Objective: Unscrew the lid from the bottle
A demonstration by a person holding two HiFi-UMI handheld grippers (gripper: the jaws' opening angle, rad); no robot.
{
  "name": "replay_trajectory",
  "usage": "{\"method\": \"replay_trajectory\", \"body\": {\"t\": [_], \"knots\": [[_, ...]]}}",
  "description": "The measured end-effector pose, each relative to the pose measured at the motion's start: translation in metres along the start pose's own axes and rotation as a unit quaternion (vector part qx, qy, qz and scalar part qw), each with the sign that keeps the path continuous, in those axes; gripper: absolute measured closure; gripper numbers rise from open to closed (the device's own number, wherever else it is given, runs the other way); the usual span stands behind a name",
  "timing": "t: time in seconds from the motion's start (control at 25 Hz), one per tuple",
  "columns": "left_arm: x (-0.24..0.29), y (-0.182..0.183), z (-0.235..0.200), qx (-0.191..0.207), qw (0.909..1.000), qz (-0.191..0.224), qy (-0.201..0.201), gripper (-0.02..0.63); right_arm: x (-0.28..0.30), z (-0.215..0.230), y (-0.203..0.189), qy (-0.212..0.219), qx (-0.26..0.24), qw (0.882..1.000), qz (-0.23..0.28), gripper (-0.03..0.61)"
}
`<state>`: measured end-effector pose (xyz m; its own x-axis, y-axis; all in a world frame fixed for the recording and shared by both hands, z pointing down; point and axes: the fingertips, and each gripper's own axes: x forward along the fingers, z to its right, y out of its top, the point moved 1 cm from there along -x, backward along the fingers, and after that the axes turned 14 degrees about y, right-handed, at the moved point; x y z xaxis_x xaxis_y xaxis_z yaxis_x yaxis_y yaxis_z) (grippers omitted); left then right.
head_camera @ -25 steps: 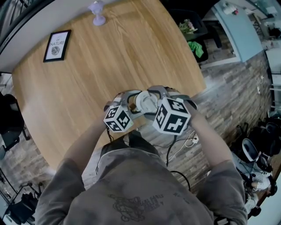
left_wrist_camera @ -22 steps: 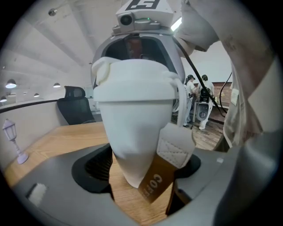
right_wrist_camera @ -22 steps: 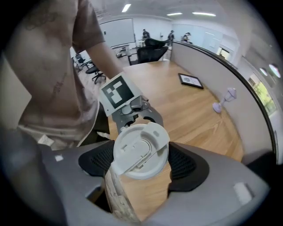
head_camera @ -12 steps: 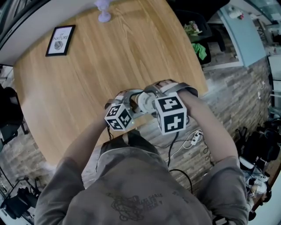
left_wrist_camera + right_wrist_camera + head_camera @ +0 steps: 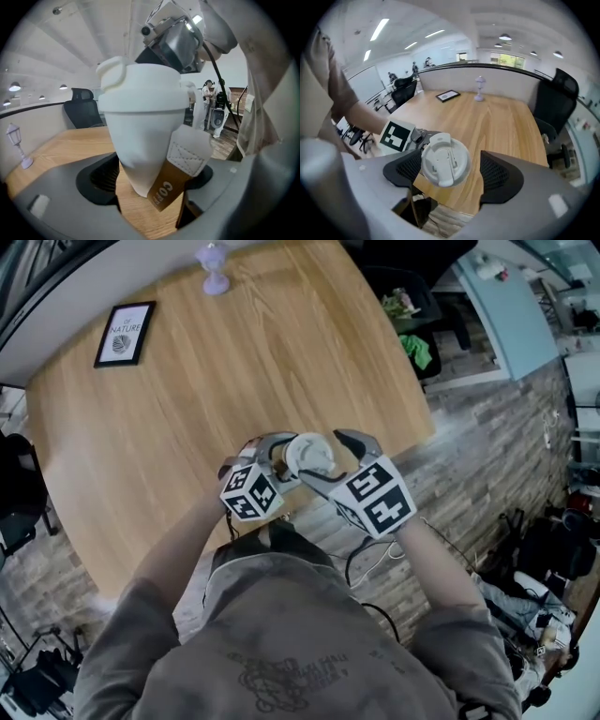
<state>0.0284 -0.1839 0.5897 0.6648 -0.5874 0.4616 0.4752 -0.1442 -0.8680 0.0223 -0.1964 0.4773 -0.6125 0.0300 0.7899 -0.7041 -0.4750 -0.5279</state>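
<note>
A white bottle (image 5: pixel 140 136) shaped like a coffee cup, with a white flip-top lid (image 5: pixel 309 454) and a brown strap (image 5: pixel 171 183), hangs in the air by the table's near edge. My left gripper (image 5: pixel 277 457) is shut on its lower body, one pad on each side (image 5: pixel 150 178). The right gripper (image 5: pixel 333 465) reaches in from the lower right with its jaws around the lid (image 5: pixel 444 159). In the right gripper view the lid lies against the left pad, and a gap shows at the right pad (image 5: pixel 449 171). It stands open.
The round wooden table (image 5: pixel 234 362) carries a framed picture (image 5: pixel 123 334) and a small lilac lamp figure (image 5: pixel 214 268) at its far side. A black office chair (image 5: pixel 555 101) stands beyond it. Cables (image 5: pixel 394 545) lie on the stone-pattern floor under my hands.
The right gripper has turned and swung down to the right, so its cube now sits lower and further from the lid. The left gripper and bottle have barely moved.
</note>
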Motion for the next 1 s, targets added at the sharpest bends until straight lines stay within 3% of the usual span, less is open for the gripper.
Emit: {"method": "replay_trajectory", "body": {"t": [0.2,0.4,0.52,0.72,0.84,1.0], "knots": [[0.003,0.003,0.000,-0.004,0.9999,-0.002,0.009,0.251,0.002,-0.008,0.000,-0.007,0.078,0.996,0.045,0.193],[0.004,0.003,0.002,-0.014,0.9997,-0.008,0.019,0.251,0.012,-0.004,-0.006,-0.051,0.059,0.997,0.019,0.175],[0.003,0.003,0.002,-0.017,0.9996,-0.007,0.022,0.252,0.013,-0.005,-0.006,-0.057,0.016,0.998,-0.011,0.187],[0.005,0.004,0.002,-0.016,0.9997,-0.007,0.019,0.253,0.013,-0.008,-0.009,0.001,-0.088,0.993,-0.078,0.204],[0.006,0.004,0.002,-0.015,0.9997,-0.008,0.017,0.253,0.013,-0.009,-0.012,0.045,-0.164,0.977,-0.128,0.206],[0.006,0.003,0.002,-0.016,0.9996,-0.008,0.020,0.253,0.013,-0.012,-0.015,0.094,-0.252,0.943,-0.197,0.213]]}}
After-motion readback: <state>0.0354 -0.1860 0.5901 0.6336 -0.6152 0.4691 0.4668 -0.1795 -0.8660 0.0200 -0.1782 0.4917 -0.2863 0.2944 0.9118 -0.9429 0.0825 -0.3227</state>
